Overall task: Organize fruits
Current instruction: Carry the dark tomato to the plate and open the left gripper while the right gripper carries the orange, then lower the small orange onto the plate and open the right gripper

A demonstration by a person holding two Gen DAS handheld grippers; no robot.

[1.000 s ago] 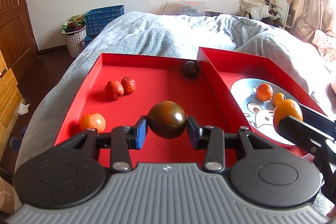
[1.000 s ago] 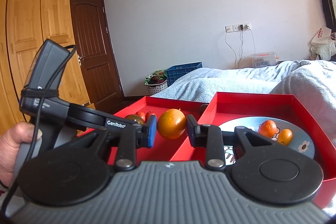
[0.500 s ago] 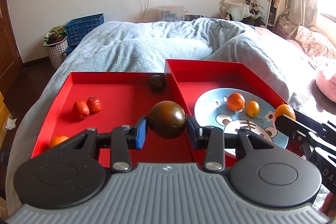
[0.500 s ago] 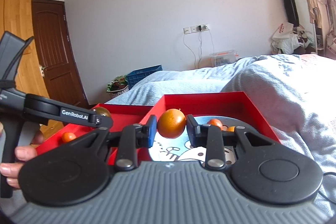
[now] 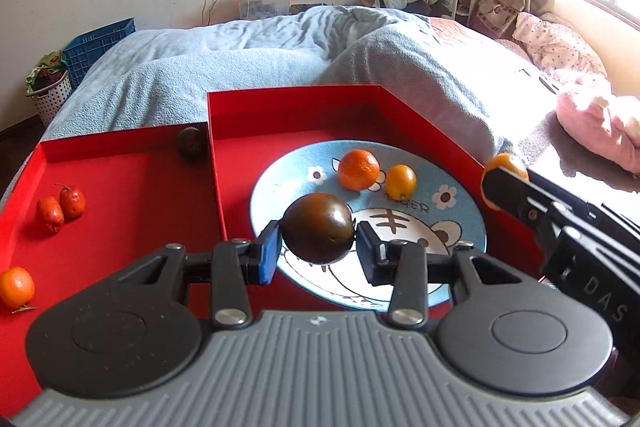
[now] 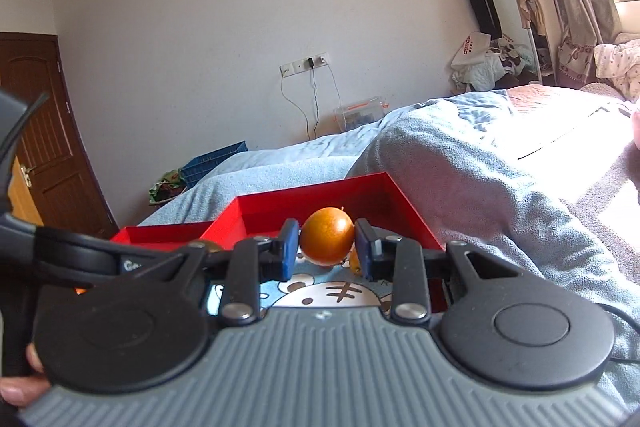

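My left gripper [image 5: 318, 247] is shut on a dark brown-green round fruit [image 5: 318, 233] and holds it above the near left part of the blue cartoon plate [image 5: 456, 227] in the right red tray [image 5: 296, 115]. An orange [image 5: 359, 169] and a small yellow fruit [image 5: 401, 181] lie on the plate. My right gripper [image 6: 327, 247] is shut on an orange fruit [image 6: 327, 235] above the same plate [image 6: 320, 293]; it also shows at the right in the left wrist view [image 5: 505, 167].
The left red tray [image 5: 120, 143] holds two red fruits [image 5: 60, 207], an orange [image 5: 16, 287] at its near left and a dark fruit [image 5: 191, 143] in its far right corner. Both trays sit on a grey-blue blanket [image 5: 260, 67]. A pink pillow [image 5: 600, 123] lies right.
Both grippers have moved right with their fruits, from over the left tray to over the plate in the right tray. Both stay shut.
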